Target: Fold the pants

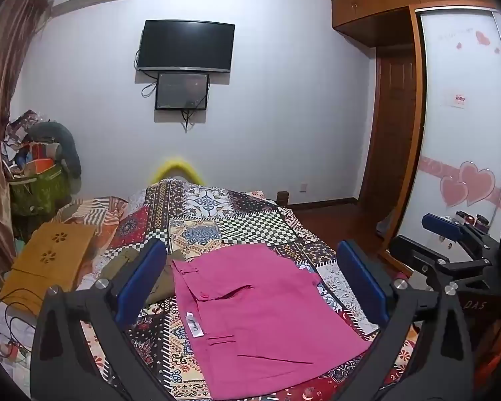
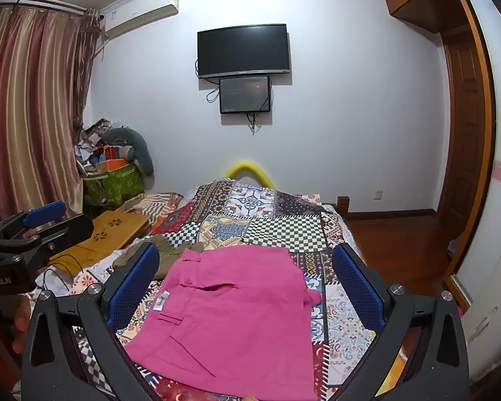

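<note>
Pink pants (image 1: 260, 317) lie folded into a flat rectangle on the patterned bedspread (image 1: 237, 224), a white label showing near their left edge. My left gripper (image 1: 250, 280) hovers above them, open wide, nothing between its blue pads (image 1: 140, 280). The right wrist view shows the same pink pants (image 2: 230, 317) under my right gripper (image 2: 245, 284), also open wide and empty. The right gripper (image 1: 451, 234) appears at the right edge of the left wrist view, and the left gripper (image 2: 33, 234) at the left edge of the right wrist view.
An olive garment (image 2: 163, 254) lies bunched just left of the pants. A wooden lap tray (image 2: 107, 237) and cables sit on the bed's left side. A cluttered pile (image 2: 113, 167) stands by the curtain. Wooden floor (image 2: 394, 240) and a wardrobe (image 1: 461, 117) lie to the right.
</note>
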### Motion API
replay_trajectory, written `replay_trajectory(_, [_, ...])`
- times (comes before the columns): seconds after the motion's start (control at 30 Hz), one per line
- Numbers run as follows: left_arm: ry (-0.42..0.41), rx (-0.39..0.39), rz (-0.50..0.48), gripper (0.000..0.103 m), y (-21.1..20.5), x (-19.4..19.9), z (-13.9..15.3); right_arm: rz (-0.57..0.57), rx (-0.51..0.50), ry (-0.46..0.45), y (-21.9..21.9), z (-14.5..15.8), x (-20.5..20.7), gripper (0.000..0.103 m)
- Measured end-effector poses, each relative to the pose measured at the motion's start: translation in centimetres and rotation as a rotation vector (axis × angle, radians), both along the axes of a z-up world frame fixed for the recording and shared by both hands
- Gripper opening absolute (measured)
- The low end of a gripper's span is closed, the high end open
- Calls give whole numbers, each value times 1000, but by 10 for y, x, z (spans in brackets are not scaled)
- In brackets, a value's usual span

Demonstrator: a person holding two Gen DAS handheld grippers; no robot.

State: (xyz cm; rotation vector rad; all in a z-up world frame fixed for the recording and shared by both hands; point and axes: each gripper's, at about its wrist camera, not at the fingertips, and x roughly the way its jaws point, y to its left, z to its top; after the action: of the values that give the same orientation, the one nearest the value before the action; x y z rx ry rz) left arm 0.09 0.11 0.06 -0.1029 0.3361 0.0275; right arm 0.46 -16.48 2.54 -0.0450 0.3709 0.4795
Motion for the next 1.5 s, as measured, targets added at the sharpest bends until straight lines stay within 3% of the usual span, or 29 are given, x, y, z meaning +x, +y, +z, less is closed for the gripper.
replay_trajectory(0.1, [4, -21, -9, 103, 8, 3, 1, 1, -3, -1, 0, 0, 0, 103])
replay_trajectory(0.33, [-7, 30, 19, 103, -7, 1, -3, 0, -1, -5, 0, 0, 0, 103])
replay_trajectory(1.5, [-44, 52, 20, 103, -10, -4, 0, -12, 31, -40, -1, 3, -8, 103])
